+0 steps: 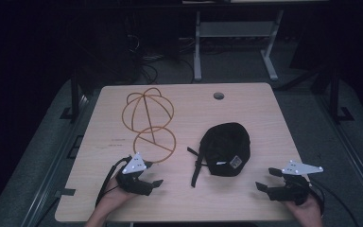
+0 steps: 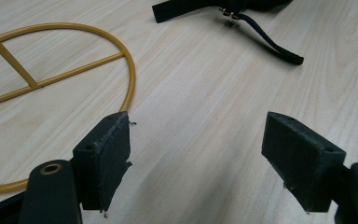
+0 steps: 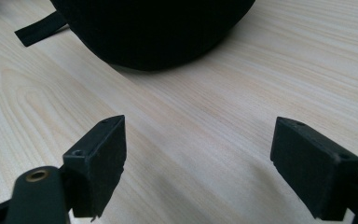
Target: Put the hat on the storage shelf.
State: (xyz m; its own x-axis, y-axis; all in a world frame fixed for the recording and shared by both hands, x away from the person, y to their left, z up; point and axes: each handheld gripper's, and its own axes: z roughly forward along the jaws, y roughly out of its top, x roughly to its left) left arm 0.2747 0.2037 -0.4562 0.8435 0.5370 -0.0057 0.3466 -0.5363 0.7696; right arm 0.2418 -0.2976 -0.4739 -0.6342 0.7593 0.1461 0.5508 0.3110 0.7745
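Dark floor and desk legs sit behind your wooden table (image 1: pixel 246 198). On the left, your left gripper (image 1: pixel 155 178) rests near the front edge, its jaws wide apart with nothing between them. Just beyond it lies the yellow wire frame (image 1: pixel 149 124), very close to the left jaw. Bare wood lies in front of both grippers. The black cap (image 1: pixel 227 149) sits in the middle, strap (image 1: pixel 196 168) trailing toward you. On the right, your right gripper (image 1: pixel 264 182) is wide open too, holding nothing, near the table's right corner.
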